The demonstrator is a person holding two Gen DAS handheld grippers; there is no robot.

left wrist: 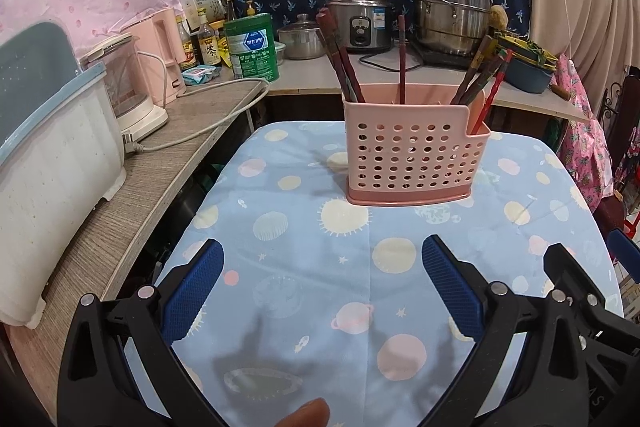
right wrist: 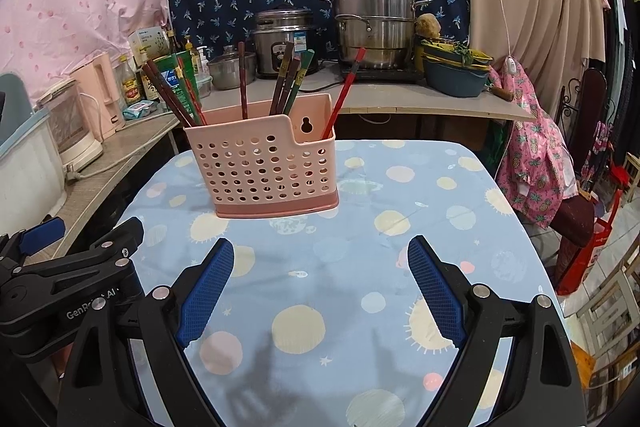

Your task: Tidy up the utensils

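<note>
A pink perforated utensil holder [left wrist: 412, 157] [right wrist: 264, 171] stands upright on the table with the blue planet-print cloth [left wrist: 312, 267] [right wrist: 360, 227]. Several dark chopsticks [left wrist: 344, 67] [right wrist: 172, 95] lean out of it, and a red one [left wrist: 494, 87] [right wrist: 344, 91] sits in its small right compartment. My left gripper [left wrist: 322, 283] hovers open over the cloth, short of the holder, with nothing between its blue pads. My right gripper [right wrist: 320, 287] is open too, with nothing between its pads, beside the left one. The left gripper's body [right wrist: 72, 283] shows at the left of the right wrist view.
A grey counter [left wrist: 168, 155] runs along the left with a white-and-blue bin [left wrist: 48, 155], a kettle and bottles. Behind the table a shelf carries a rice cooker [left wrist: 362, 17] [right wrist: 286, 41], steel pots [left wrist: 452, 7] [right wrist: 374, 21] and a blue basin [right wrist: 456, 77]. Pink clothing [right wrist: 532, 163] hangs at right.
</note>
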